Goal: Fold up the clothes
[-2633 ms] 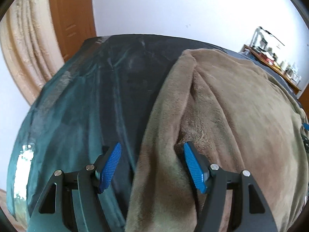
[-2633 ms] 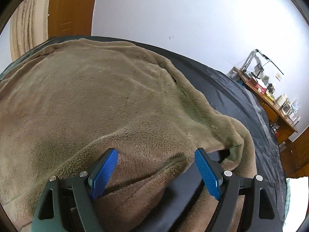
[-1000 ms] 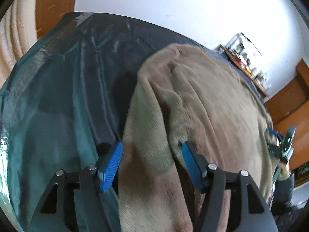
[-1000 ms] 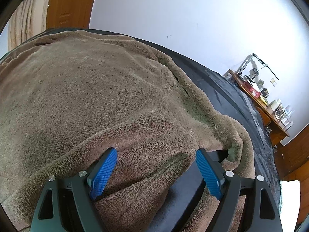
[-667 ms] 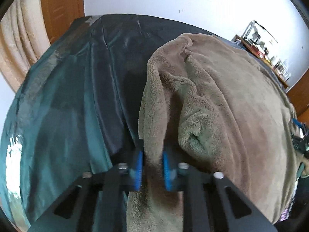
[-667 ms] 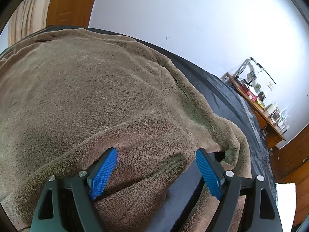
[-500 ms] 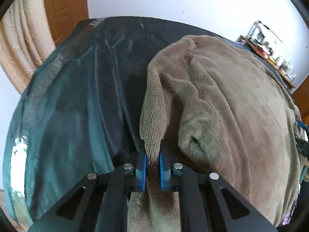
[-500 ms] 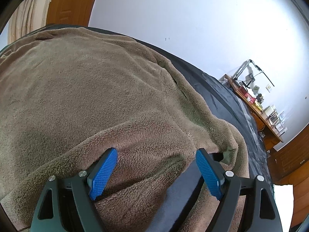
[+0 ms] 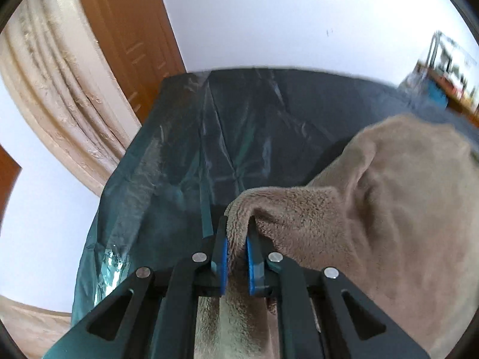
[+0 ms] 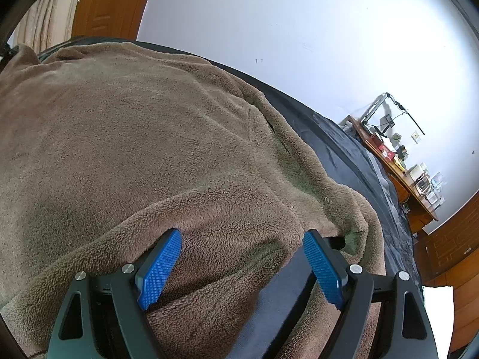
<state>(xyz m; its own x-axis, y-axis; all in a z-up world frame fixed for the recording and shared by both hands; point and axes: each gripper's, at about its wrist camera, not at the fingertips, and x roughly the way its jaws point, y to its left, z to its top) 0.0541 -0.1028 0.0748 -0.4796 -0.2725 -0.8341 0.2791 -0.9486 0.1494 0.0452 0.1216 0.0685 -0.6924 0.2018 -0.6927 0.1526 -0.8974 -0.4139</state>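
The left wrist view shows the left gripper (image 9: 237, 249) clamped on a raised edge of the brown fleece garment (image 9: 389, 233), above a dark green cover (image 9: 185, 161). Only the right wrist view shows the right gripper (image 10: 242, 261), its 2 jaws wide over the garment's spread hem.

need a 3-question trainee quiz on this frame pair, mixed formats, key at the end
1. True or false: the left gripper is shut on an edge of the brown fleece garment.
2. Multiple choice: the right gripper is (a) shut on the garment, (b) open with fleece lying between its pads, (c) out of view.
3. Short answer: what covers the surface under the garment?

Key:
1. True; the blue pads pinch a fold of fleece.
2. b; the pads stand wide apart and do not press the cloth.
3. A dark teal sheet, shiny and creased.
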